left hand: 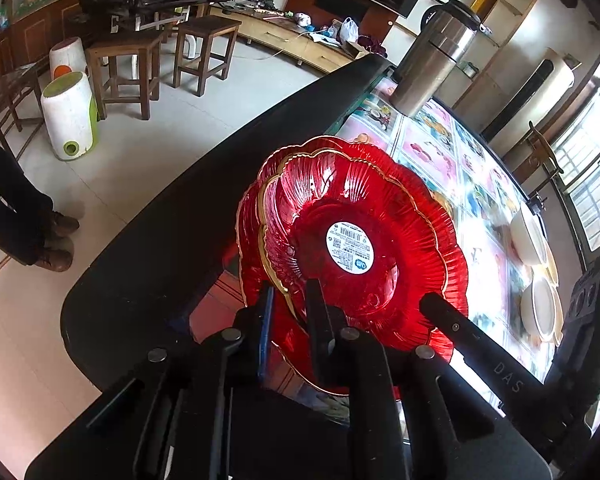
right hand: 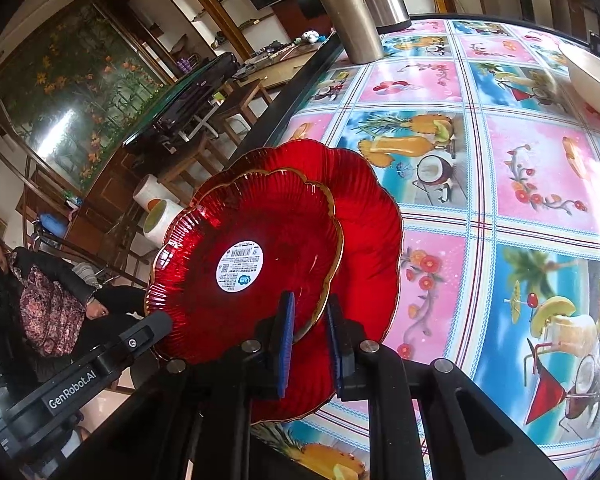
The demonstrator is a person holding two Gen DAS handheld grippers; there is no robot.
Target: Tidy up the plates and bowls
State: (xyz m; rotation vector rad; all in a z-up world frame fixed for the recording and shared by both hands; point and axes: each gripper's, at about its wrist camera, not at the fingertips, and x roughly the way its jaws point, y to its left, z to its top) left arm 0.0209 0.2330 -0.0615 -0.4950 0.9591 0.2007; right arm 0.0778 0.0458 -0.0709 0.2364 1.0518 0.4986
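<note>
Two red glass plates with gold scalloped rims overlap at the table's edge. The smaller upper plate [left hand: 350,200] [right hand: 236,224] carries a round white label and lies on the larger plate [left hand: 252,240] [right hand: 364,216]. My left gripper [left hand: 290,304] is closed on the upper plate's near rim, one finger above it and one below. My right gripper [right hand: 310,316] grips the same plate's rim between its blue pads [right hand: 286,316] from the other side. Each gripper's finger shows in the other's view. Two white bowls [left hand: 528,236] [left hand: 542,308] sit farther along the table; one bowl [right hand: 592,76] shows in the right wrist view.
The table has a glossy fruit-print cloth [right hand: 520,184] and a black edge [left hand: 172,216]. A steel kettle [left hand: 432,60] [right hand: 352,8] stands at the far end. A seated person [right hand: 48,300] is beside the table; wooden stools [left hand: 128,72] and white bins [left hand: 70,116] stand on the floor.
</note>
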